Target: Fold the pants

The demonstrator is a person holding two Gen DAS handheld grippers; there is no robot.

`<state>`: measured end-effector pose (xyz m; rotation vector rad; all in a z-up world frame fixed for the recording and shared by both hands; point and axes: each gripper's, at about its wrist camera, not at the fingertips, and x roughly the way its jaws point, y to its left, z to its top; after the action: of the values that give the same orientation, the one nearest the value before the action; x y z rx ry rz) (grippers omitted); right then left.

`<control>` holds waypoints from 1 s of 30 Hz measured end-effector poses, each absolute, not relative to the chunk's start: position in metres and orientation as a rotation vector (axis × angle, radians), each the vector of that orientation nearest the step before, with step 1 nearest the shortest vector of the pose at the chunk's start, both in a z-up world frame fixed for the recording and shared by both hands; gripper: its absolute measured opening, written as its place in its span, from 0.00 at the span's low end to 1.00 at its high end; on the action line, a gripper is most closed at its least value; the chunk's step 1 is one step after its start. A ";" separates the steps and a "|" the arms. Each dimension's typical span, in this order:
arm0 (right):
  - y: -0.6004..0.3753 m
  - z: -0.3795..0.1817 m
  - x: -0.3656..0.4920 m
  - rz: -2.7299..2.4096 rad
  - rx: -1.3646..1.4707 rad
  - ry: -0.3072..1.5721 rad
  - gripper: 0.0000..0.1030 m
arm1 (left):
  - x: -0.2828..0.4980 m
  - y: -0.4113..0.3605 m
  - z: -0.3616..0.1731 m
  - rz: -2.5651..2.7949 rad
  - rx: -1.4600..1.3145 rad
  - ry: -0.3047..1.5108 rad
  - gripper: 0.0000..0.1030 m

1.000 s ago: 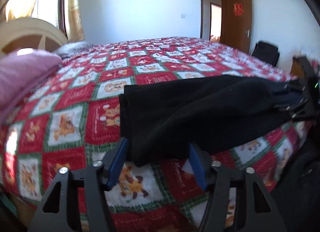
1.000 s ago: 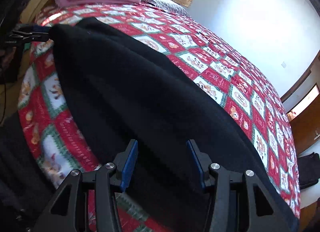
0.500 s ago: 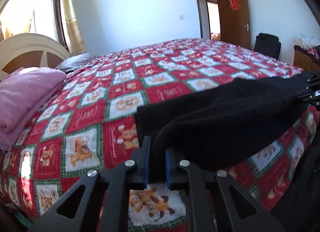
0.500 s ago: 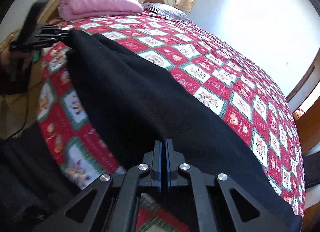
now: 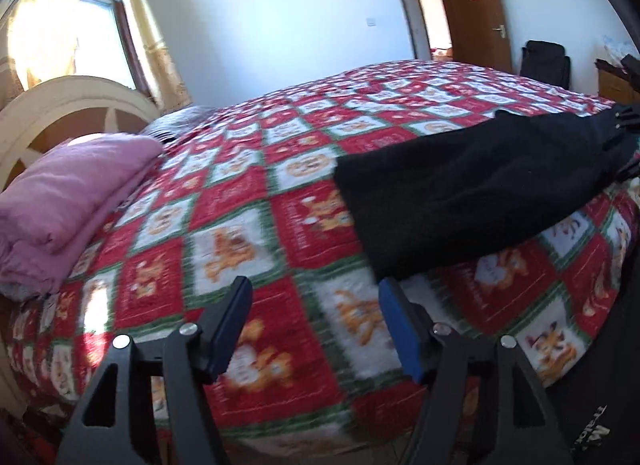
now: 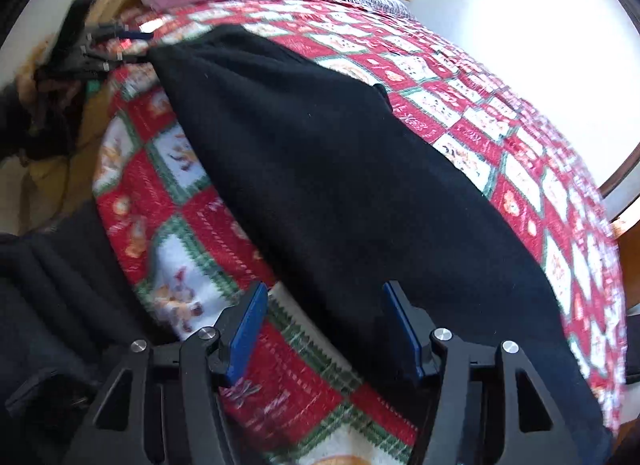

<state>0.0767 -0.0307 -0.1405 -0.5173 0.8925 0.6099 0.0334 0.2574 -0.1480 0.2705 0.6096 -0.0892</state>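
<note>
The black pants (image 5: 460,193) lie in a long folded strip on the red, green and white bear-pattern bedspread (image 5: 224,249), close to the bed's near edge. My left gripper (image 5: 314,283) is open, its jaws opening, with only bedspread between the blue pads. The pants' near corner sits just beyond its right finger. In the right wrist view the pants (image 6: 340,169) run away toward the left gripper (image 6: 138,47) at the far end. My right gripper (image 6: 325,289) is open, jaws opening. The pants' edge lies loose between its pads, which do not press on it.
A folded pink blanket (image 5: 68,193) rests by the cream headboard (image 5: 60,105) at the left. A brown door (image 5: 472,5) and a black bag (image 5: 544,61) stand past the far side of the bed. The person's dark clothing (image 6: 48,285) is at the bed's edge.
Both grippers closed on the pants' edge half a second ago and have since let go. The left gripper has slid left off the corner, and the pants lie flat.
</note>
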 end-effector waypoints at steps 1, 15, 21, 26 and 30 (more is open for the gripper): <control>-0.034 -0.134 0.079 0.614 -0.481 0.887 0.59 | 0.032 0.267 -0.145 -0.047 0.253 0.607 0.67; -0.024 -0.113 0.235 0.581 0.169 0.995 0.59 | 0.098 0.203 -0.121 -0.130 0.102 0.532 0.71; 0.003 -0.154 0.264 0.615 0.227 1.162 0.08 | 0.120 0.192 -0.155 -0.078 0.152 0.611 0.80; -0.003 -0.140 0.258 0.591 0.238 1.079 0.05 | 0.123 0.208 -0.159 -0.074 0.064 0.611 0.88; -0.004 -0.136 0.265 0.536 0.230 1.054 0.05 | 0.122 0.209 -0.161 -0.045 0.044 0.607 0.96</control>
<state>0.2650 -0.0041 -0.1357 0.2301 1.0543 0.5363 0.1215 0.2088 -0.1615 0.0439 0.6066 -0.0454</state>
